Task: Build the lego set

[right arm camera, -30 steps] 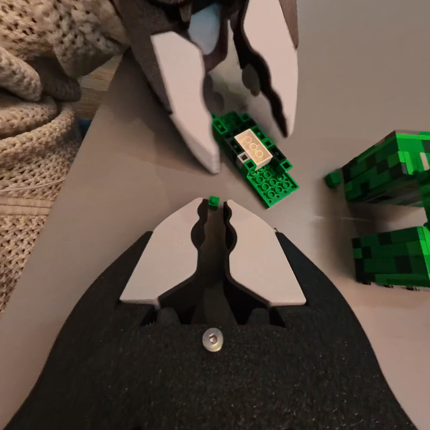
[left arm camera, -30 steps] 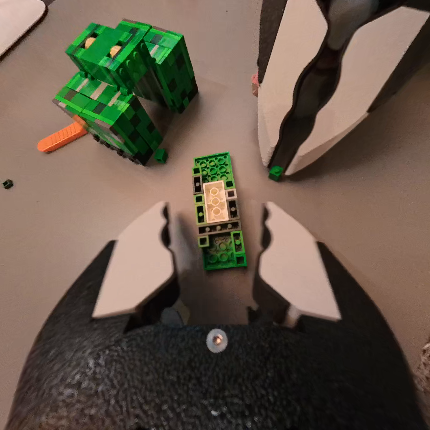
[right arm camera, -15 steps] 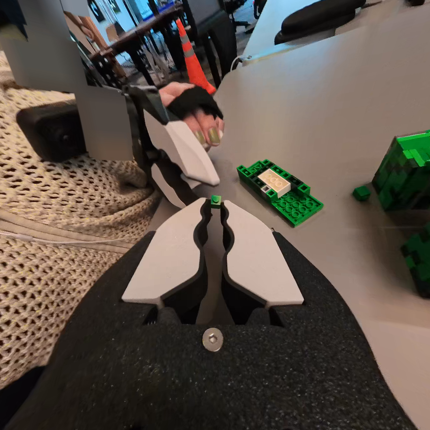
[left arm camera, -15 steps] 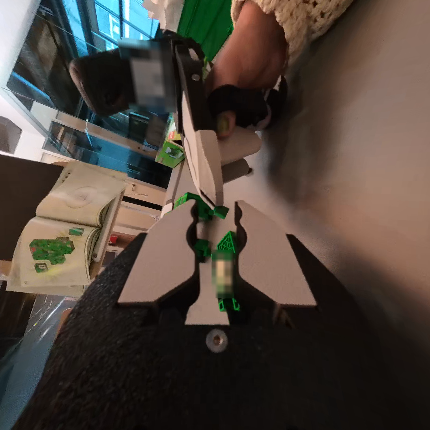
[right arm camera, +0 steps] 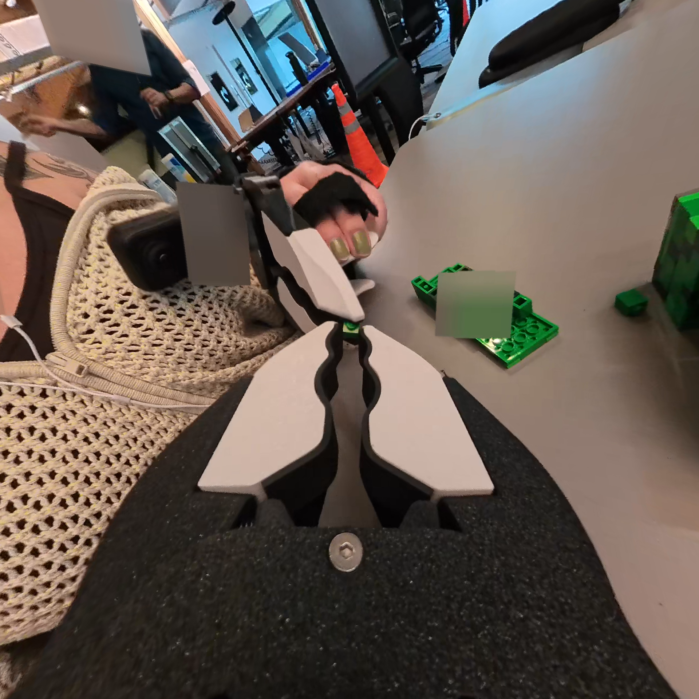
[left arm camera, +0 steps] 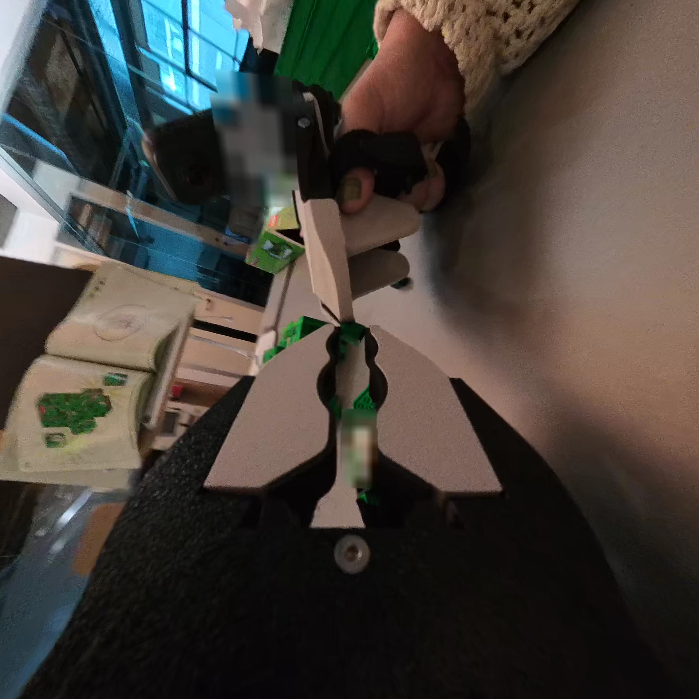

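Note:
My right gripper [right arm camera: 350, 329] is shut on a small green brick [right arm camera: 350, 327] and holds it above the grey table [right arm camera: 529, 170]. My left gripper [right arm camera: 354, 318] comes in from the upper left, and its upper fingertip sits on the brick's top. In the left wrist view my left gripper [left arm camera: 351, 333] is narrowed around the same brick [left arm camera: 353, 336], with the right gripper's tips [left arm camera: 340, 316] just above it. A flat green plate assembly [right arm camera: 525, 334] lies on the table to the right.
A large green build [right arm camera: 681, 264] stands at the right edge with a loose green brick [right arm camera: 631, 302] beside it. An open instruction booklet [left arm camera: 75, 408] and a green box [left arm camera: 274, 249] lie farther off. A person [right arm camera: 151, 94] stands in the background near an orange cone [right arm camera: 355, 132].
Both grippers rose from the table and tilted. The right one carried the small green brick up. The left gripper left the plate assembly, came to the brick and narrowed around it.

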`<state>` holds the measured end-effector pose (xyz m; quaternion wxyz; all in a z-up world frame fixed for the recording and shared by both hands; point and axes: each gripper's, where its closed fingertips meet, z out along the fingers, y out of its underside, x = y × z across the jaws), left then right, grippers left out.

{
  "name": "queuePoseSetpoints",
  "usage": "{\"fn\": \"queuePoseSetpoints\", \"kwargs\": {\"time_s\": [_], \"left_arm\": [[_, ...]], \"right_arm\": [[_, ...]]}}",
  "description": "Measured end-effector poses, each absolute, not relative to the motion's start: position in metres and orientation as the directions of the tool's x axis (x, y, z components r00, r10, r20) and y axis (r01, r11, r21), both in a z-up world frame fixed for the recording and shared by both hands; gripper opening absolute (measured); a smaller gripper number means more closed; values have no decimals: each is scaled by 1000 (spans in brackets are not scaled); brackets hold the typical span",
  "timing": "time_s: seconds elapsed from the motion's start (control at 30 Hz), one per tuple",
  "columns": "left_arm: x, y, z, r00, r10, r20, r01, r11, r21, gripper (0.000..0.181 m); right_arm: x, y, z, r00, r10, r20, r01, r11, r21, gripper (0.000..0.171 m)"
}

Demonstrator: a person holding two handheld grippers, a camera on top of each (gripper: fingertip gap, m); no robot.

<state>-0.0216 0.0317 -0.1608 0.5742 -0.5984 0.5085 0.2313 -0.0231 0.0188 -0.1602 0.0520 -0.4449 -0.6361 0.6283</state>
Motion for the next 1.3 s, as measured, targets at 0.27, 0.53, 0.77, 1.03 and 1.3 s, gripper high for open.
{"fn": "queuePoseSetpoints", "kwargs": {"time_s": [0.27, 0.53, 0.77, 1.03, 1.3], "left_arm": [[-28, 30, -149, 816, -565, -122, -311, -250, -917, 11], [-11, 10, -158, 641, -607, 470, -27, -630, -776, 11], [-5, 8, -168, 575, -577, 580, 30, -694, -720, 11], [2, 1, -174, 524, -580, 624, 4, -731, -682, 11], [-43, 11, -153, 777, -540, 323, -13, -528, -849, 42]], "right_arm": [[-26, 39, -143, -535, 829, 161, 117, 262, -958, 32], [-16, 10, -146, -461, 585, 668, -70, 726, -684, 20], [-9, 2, -160, -495, 466, 733, -88, 812, -576, 14], [-6, -3, -175, -547, 389, 741, -70, 861, -504, 10], [-14, 18, -166, -521, 621, 586, 30, 699, -714, 8]]}}
